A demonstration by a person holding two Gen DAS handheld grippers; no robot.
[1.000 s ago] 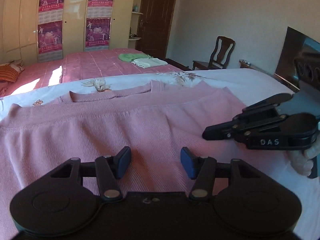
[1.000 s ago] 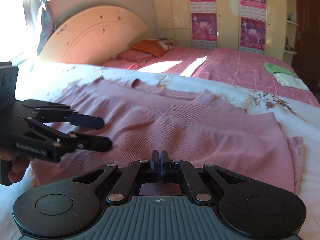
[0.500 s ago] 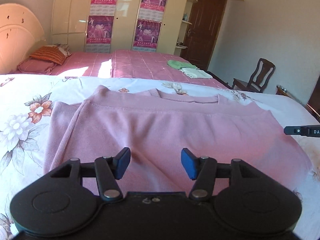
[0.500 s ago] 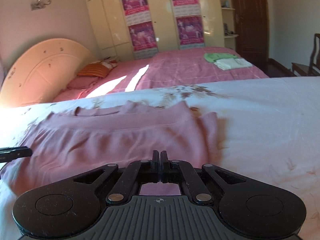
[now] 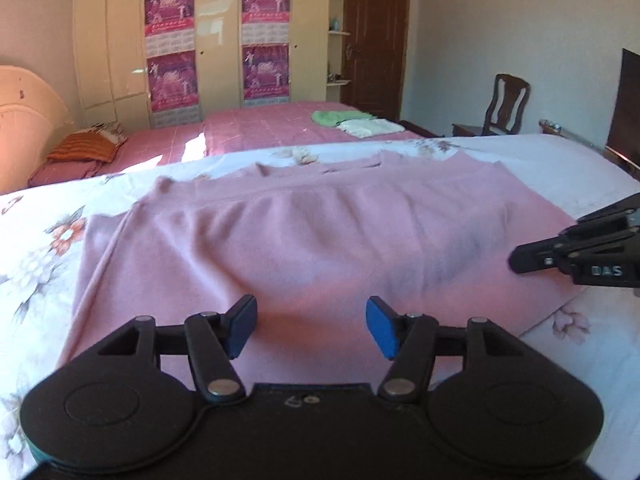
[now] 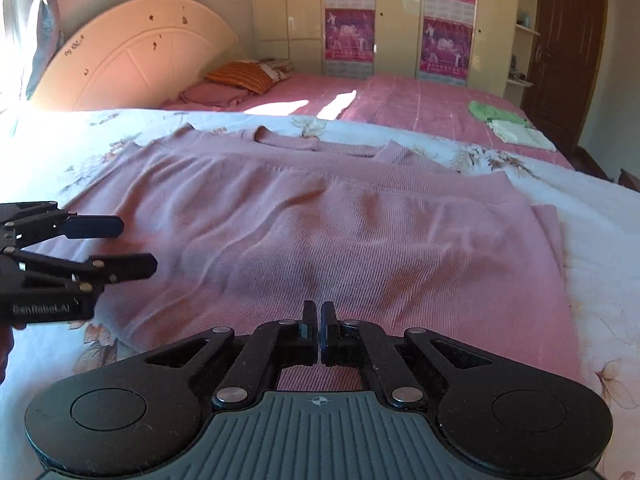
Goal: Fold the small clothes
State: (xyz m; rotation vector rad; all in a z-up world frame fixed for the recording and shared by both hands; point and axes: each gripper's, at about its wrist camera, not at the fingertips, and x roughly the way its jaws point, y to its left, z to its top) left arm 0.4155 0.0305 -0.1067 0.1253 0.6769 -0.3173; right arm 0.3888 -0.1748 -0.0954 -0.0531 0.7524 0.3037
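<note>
Pink ribbed knit, a sweater [image 6: 320,216], lies folded across the near bed [image 5: 36,264], on a white sheet printed with pale flowers. Its neckline faces away from me and a sleeve edge shows along one side. My left claw [image 5: 311,326] hangs over the sweater's near hem; its blue pads have just been opening and stand apart with nothing between them. My right claw [image 6: 319,332] is pressed together, empty, above the same hem.

Beyond this bed sits a second bed [image 6: 420,108] under a pink checked cover, with sunlit patches on it, an orange striped pillow [image 6: 244,76] near the cream arched headboard [image 6: 136,56], and a green and a white folded cloth [image 5: 356,123] at the far end. Cream wardrobes [image 5: 120,40] carry purple posters [image 5: 170,44]. A dark wooden door [image 5: 376,36] and a wooden chair [image 5: 506,104] stand by the white wall.
</note>
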